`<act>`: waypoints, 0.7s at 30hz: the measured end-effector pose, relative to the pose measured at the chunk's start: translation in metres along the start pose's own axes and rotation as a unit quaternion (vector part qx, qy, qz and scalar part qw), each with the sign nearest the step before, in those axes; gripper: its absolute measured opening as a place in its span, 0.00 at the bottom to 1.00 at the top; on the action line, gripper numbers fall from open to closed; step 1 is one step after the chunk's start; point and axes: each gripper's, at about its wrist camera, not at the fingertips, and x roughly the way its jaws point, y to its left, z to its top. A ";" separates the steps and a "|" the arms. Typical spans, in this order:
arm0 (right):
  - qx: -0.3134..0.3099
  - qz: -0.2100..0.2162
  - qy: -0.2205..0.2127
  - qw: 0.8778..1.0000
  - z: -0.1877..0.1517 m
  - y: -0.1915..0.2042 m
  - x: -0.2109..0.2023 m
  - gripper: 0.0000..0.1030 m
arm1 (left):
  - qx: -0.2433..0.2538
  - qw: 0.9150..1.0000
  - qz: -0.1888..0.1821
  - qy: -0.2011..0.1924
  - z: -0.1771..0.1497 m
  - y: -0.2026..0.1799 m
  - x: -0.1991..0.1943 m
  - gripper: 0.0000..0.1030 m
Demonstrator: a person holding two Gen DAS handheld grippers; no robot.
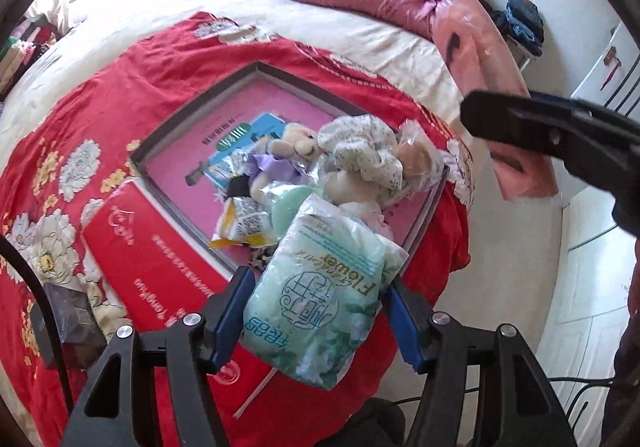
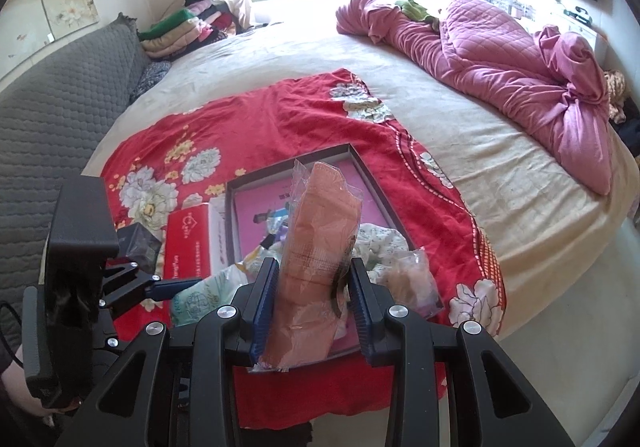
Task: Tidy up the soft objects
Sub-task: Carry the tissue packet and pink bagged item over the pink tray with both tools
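My left gripper (image 1: 320, 287) is shut on a pale green plastic pack printed "Flower" (image 1: 320, 287), held over the near corner of a shallow pink-floored box (image 1: 192, 163). My right gripper (image 2: 314, 287) is shut on a pink cloth sealed in clear wrap (image 2: 316, 247), raised above the same box (image 2: 248, 203); the cloth (image 1: 476, 59) also shows at the right in the left wrist view. In the box lie plush bears (image 1: 296, 139), a floral fabric piece (image 1: 368, 147), a blue packet (image 1: 256, 135) and other wrapped soft items.
The box sits on a red flowered cloth (image 1: 120, 87) on a cream bed (image 2: 460, 127). A red lid (image 1: 160, 259) lies beside it, with a dark small box (image 1: 72, 323) nearby. A crumpled pink quilt (image 2: 500, 59) fills the bed's far side. White floor (image 1: 560, 267) to the right.
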 end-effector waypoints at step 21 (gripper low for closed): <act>0.011 -0.005 0.044 0.999 0.004 -0.031 0.068 0.35 | 0.026 0.999 0.008 0.020 0.007 -0.006 0.043 0.62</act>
